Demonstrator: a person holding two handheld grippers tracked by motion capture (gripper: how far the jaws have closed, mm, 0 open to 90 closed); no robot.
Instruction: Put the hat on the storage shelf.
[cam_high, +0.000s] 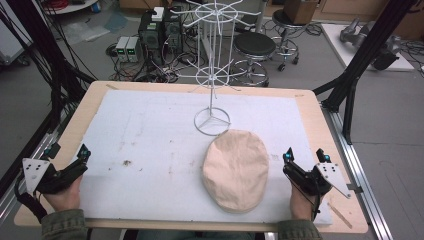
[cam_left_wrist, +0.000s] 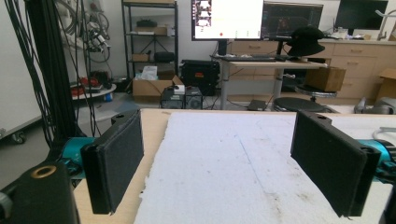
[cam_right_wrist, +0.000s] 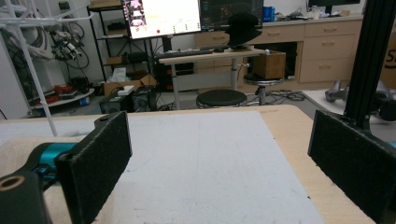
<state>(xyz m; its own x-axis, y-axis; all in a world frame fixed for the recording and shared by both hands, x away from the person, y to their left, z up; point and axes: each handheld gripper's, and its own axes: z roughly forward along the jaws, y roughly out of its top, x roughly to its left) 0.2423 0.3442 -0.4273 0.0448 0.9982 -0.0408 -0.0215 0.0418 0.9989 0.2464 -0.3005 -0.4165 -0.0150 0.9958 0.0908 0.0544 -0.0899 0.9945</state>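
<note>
High view, looking down on a wooden counter (cam_high: 320, 120) covered by a white foam mat (cam_high: 150, 130). A beige flat cap (cam_high: 236, 169) lies on the mat, toward the near right, just in front of the round base of a white wire display rack (cam_high: 214, 75) that stands at the far middle. The left hand-held gripper (cam_high: 67, 152) rests at the near left edge, well apart from the cap, jaws spread with nothing between them. The right hand-held gripper (cam_high: 304, 156) sits just beside the cap's right edge, jaws also wide apart and empty. Likely risks from here: the soft cap could fold or slip if pinched by one thin edge, and lifting it toward the rack could snag a wire arm or tip the light stand, since its base is small.
</note>
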